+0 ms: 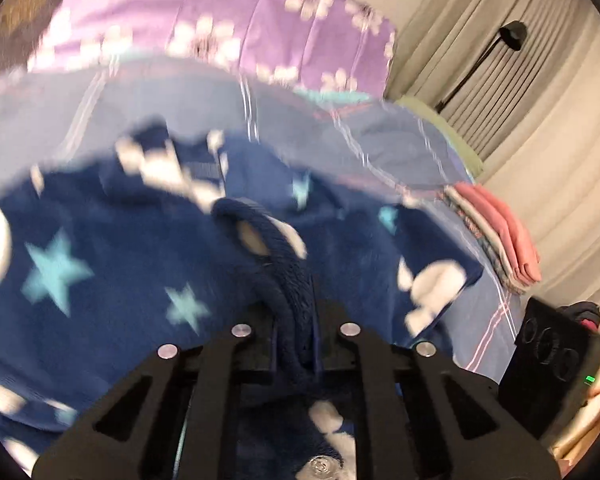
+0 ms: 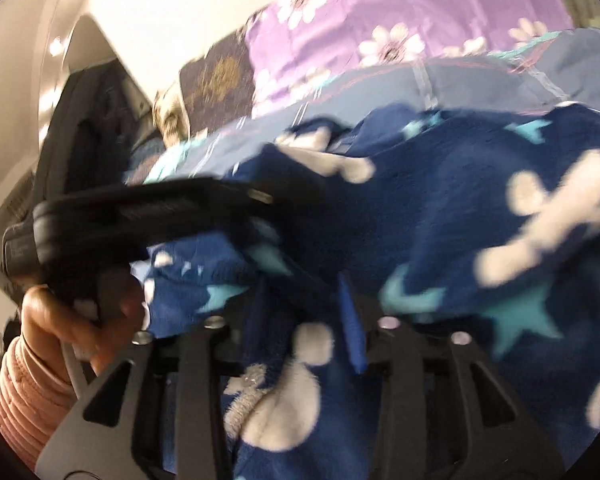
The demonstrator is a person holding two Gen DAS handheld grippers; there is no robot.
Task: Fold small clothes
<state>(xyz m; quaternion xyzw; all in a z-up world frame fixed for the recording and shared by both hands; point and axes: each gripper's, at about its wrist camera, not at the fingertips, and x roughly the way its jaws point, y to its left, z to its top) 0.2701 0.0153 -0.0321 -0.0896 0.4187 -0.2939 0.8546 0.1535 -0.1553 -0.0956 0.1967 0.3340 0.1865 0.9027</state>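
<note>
A navy fleece garment [image 1: 120, 248] with light-blue stars and white shapes lies spread on a blue plaid bed sheet [image 1: 380, 136]. My left gripper [image 1: 296, 320] is shut on a thick folded edge of the garment, which runs up between its fingers. In the right wrist view the same garment [image 2: 440, 208] fills the frame. My right gripper [image 2: 304, 312] is shut on a bunched part of it, with fabric draped over and between the fingers. The left gripper's body [image 2: 140, 216] and the hand holding it show at the left. Both views are motion-blurred.
A purple flowered pillow [image 1: 240, 24] lies at the head of the bed. A stack of folded pink clothes [image 1: 500, 236] sits at the bed's right edge. Curtains [image 1: 520, 80] and a black lamp [image 1: 512, 36] stand beyond. A dark patterned cushion [image 2: 216, 84] lies left of the pillow.
</note>
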